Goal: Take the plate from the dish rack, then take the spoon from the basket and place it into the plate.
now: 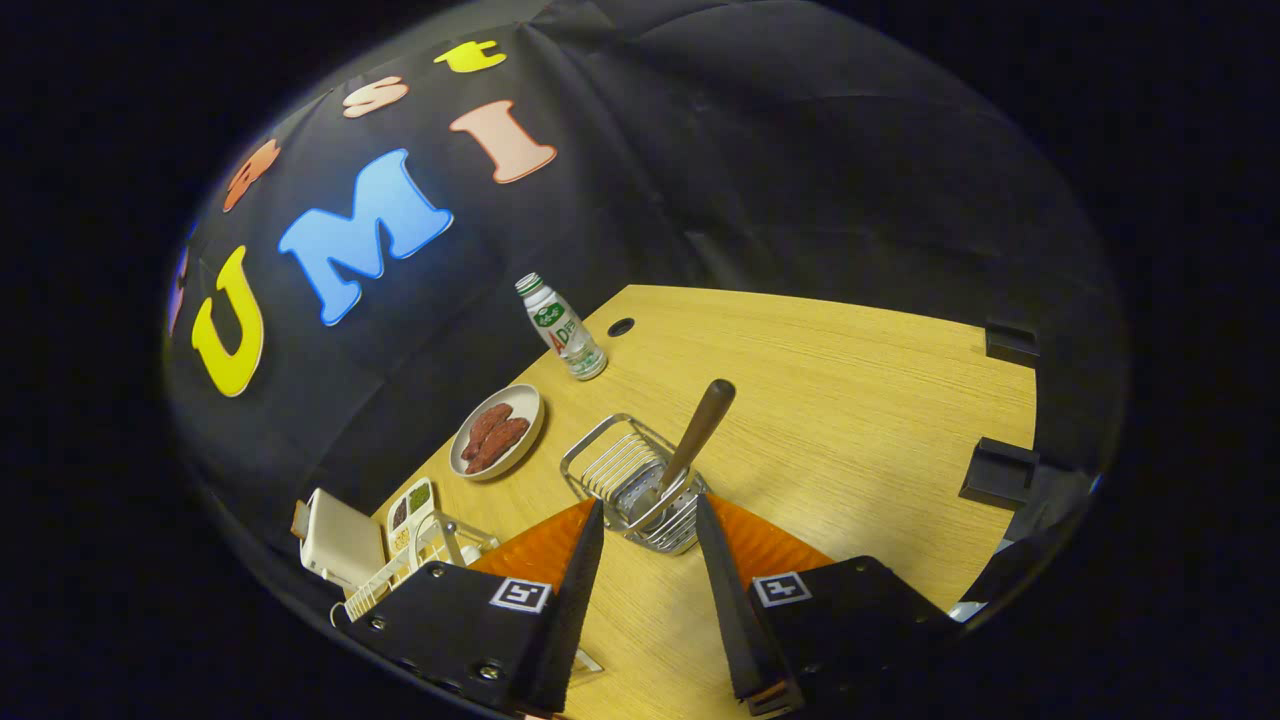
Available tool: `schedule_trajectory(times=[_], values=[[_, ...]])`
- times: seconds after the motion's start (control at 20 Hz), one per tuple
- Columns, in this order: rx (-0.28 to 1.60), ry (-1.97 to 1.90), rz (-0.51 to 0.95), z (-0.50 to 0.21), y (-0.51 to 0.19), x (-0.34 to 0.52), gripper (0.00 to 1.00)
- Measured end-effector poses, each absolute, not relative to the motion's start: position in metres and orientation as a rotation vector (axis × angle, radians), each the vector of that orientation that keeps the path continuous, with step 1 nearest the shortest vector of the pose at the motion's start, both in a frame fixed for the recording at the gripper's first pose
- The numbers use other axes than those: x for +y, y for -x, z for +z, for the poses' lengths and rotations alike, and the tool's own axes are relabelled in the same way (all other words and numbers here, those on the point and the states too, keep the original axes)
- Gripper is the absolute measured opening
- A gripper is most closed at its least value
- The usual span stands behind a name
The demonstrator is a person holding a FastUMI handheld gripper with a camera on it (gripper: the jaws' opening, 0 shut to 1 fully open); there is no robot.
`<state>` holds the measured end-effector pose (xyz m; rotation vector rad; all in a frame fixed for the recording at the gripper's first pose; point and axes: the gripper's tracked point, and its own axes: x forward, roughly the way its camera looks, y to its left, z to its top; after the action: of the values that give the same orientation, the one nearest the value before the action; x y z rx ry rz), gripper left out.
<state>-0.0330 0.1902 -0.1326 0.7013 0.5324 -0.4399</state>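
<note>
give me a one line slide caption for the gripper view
Open gripper approaches the wire basket holding the spoon on a wooden table.

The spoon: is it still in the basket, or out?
In. The spoon stands tilted in the wire basket, just ahead of the open gripper, whose fingers touch nothing.

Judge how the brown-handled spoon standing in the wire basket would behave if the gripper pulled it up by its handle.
The brown-handled spoon looks rigid and light. Its smooth rounded handle may slip. Leaning in the wire basket, it could drag that light basket along. The gripper is open, fingers flanking the basket.
</note>
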Motion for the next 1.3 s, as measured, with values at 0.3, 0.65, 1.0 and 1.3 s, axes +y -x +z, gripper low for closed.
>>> schedule_trajectory(times=[0.3,0.65,1.0,1.3], values=[[0.515,-0.741,-0.514,-0.152,0.01,0.155,0.59],[0.513,-0.725,-0.432,-0.16,-0.024,0.158,0.36],[0.497,-0.613,-0.331,-0.145,-0.047,0.175,0.05],[0.445,-0.485,-0.299,-0.108,-0.05,0.183,0.05]])
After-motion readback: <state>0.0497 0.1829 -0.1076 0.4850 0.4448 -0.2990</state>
